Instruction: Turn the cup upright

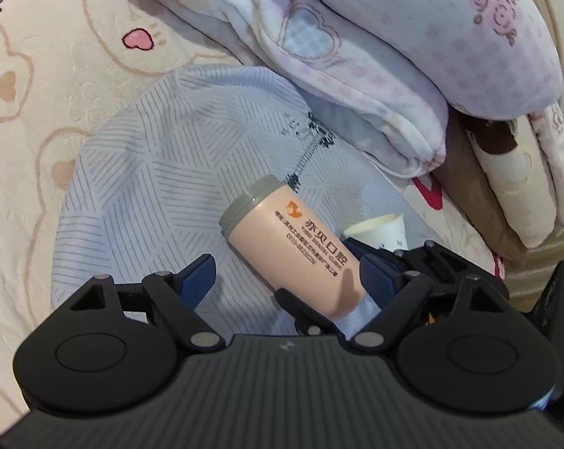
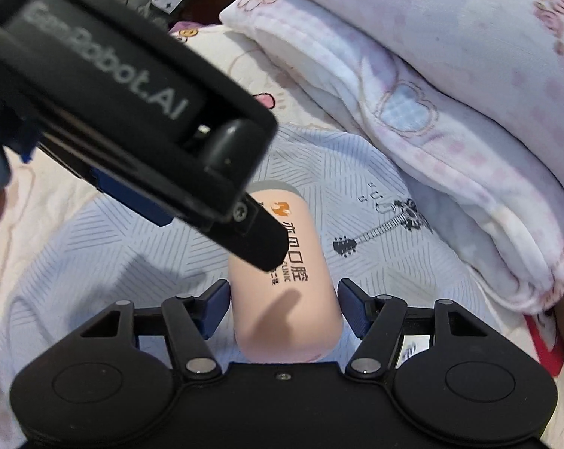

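Note:
A peach tumbler with a grey lid (image 1: 289, 245) lies on its side on a pale blue striped cloth (image 1: 151, 187). It also shows in the right wrist view (image 2: 300, 299). My left gripper (image 1: 287, 280) is open above the cup's base end, with the blue pads (image 1: 197, 278) apart. My right gripper (image 2: 285, 308) is open around the cup's base end, a blue pad (image 2: 216, 307) on each side; contact is unclear. The left gripper's body (image 2: 132, 112) crosses the right wrist view above the cup and hides its lid end.
A folded pink and white blanket (image 1: 394, 56) lies piled behind the cup. A white paper cup (image 1: 379, 230) stands just right of the tumbler. A cream cartoon-print bedspread (image 1: 38, 112) spreads to the left. A guitar print (image 2: 386, 228) marks the cloth.

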The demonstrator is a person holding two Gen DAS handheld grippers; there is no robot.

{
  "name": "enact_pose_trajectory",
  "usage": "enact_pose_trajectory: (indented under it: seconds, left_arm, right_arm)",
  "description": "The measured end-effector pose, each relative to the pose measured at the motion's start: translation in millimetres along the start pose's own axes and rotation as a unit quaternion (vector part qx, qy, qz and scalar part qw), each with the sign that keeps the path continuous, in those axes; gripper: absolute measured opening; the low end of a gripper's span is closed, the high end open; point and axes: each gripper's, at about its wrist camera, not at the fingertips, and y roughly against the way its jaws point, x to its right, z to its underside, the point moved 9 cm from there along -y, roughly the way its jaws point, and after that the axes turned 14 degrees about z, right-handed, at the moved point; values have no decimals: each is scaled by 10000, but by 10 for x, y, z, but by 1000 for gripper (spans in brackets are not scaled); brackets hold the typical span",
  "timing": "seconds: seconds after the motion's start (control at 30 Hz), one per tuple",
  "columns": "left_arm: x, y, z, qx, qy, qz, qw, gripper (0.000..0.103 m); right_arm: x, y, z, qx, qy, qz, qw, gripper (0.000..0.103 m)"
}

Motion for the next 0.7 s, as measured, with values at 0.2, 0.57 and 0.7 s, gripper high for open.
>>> enact_pose_trajectory:
  seconds: [0.2, 0.57, 0.7]
  left_arm:
    - [20, -36, 224, -366, 190, 266, 9988, 84]
    - [371, -77, 726, -1029, -4, 680, 9924, 84]
    - [520, -182, 930, -1299, -120, 821, 9880, 84]
  right_arm:
    - [-7, 324, 232, -51, -204, -20, 9998, 68]
    - [204, 770, 967, -330, -923, 576, 9935, 68]
    - [301, 891, 1232, -470, -1330, 629, 9880, 68]
